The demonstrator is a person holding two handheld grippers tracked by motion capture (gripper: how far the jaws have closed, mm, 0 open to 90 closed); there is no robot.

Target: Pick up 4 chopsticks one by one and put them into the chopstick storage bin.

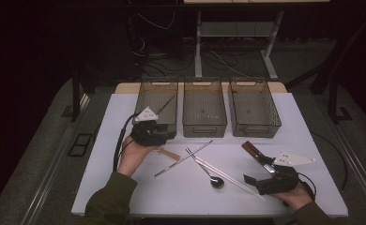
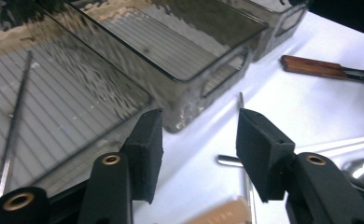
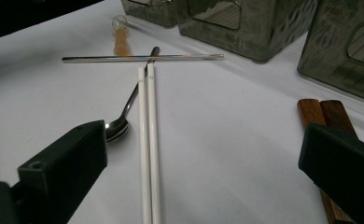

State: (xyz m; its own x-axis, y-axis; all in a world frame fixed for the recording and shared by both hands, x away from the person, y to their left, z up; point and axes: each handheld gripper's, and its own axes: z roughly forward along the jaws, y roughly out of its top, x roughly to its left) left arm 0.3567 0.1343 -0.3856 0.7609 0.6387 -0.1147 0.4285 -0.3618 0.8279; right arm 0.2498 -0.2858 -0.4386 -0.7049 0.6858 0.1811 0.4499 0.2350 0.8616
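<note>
Your left tongs (image 2: 199, 135) are spread about halfway with nothing between the pads, hanging just in front of the nearest bin (image 1: 157, 104). Right below their gap lies the steel chopstick (image 2: 242, 105), and that looks like your pick. In the left gripper view its long axis runs straight away from you, closer to the right-hand pad than to the other, so the jaws already stand across it. I'd say drop down and nudge a touch that way before you squeeze. The spoon (image 2: 362, 170) crosses that stick just ahead of the pads, and the pale wooden handle (image 2: 222, 214) sits right under them, so mind you don't catch either. Your left hand is clearly the nearer one. Your right tongs (image 3: 203, 140) are spread wide and empty well off to the side, with the white chopsticks (image 3: 148, 140) running out between their jaws and the brown handles (image 3: 327, 114) by the right jaw. Count it up: three bins, two steel chopsticks with the other one (image 1: 164, 105) already in the bin beyond your left tongs, two white chopsticks, two brown handles, one spoon and one pale handle, all on the table (image 1: 125, 187).
</note>
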